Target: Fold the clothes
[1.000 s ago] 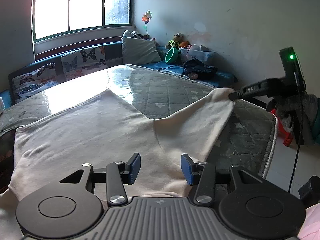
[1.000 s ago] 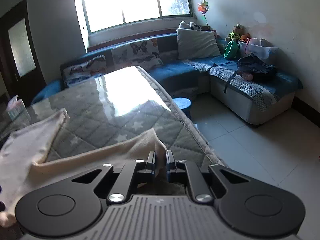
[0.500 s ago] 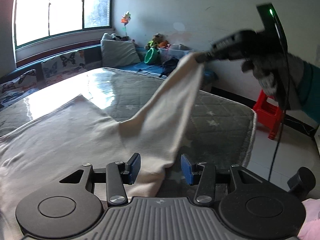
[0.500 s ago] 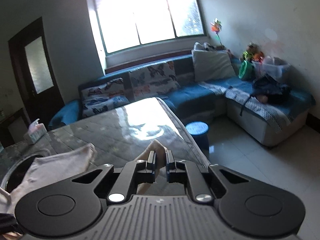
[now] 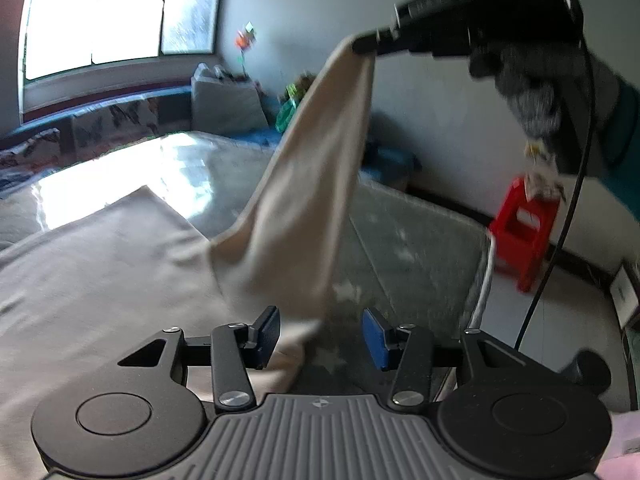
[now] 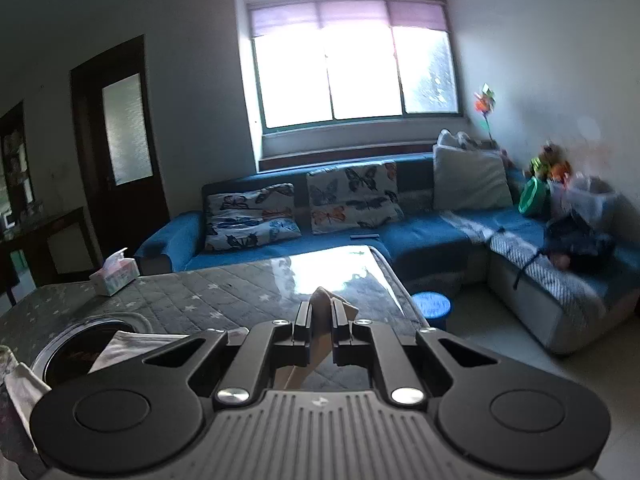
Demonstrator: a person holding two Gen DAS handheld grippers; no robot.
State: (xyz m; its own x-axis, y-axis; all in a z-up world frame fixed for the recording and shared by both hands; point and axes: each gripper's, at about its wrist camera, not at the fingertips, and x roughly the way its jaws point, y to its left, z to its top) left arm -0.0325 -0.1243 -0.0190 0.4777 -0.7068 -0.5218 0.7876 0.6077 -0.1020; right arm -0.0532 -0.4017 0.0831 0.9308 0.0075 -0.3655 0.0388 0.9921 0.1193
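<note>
Since the earlier frames the right claw point(image 5: 362, 45) has risen from worktop level to well above it, carrying one corner of the cream garment point(image 5: 120, 264) upward. The worktop point(image 5: 408, 240), covered in a grey quilted star-print pad, serves as the reference. Most of the garment lies flat on its near-left portion; the held corner forms a taut sheet rising from the worktop surface up to the right claw. In the right wrist view that claw point(image 6: 321, 320) is closed to a narrow gap with the cream fabric pinched between its fingers point(image 6: 303, 322). The left claw point(image 5: 320, 334) hovers low over the worktop's near edge, its blue pads point(image 5: 269, 330) spread wide and gripping nothing; the foot of the raised fabric sits just ahead of the gap. A blue sofa point(image 6: 420, 236) runs beyond the worktop's far side. A red stool point(image 5: 524, 232) stands on the floor off the worktop's right edge. A tissue box point(image 6: 114, 272) rests on the worktop's far-left corner.
</note>
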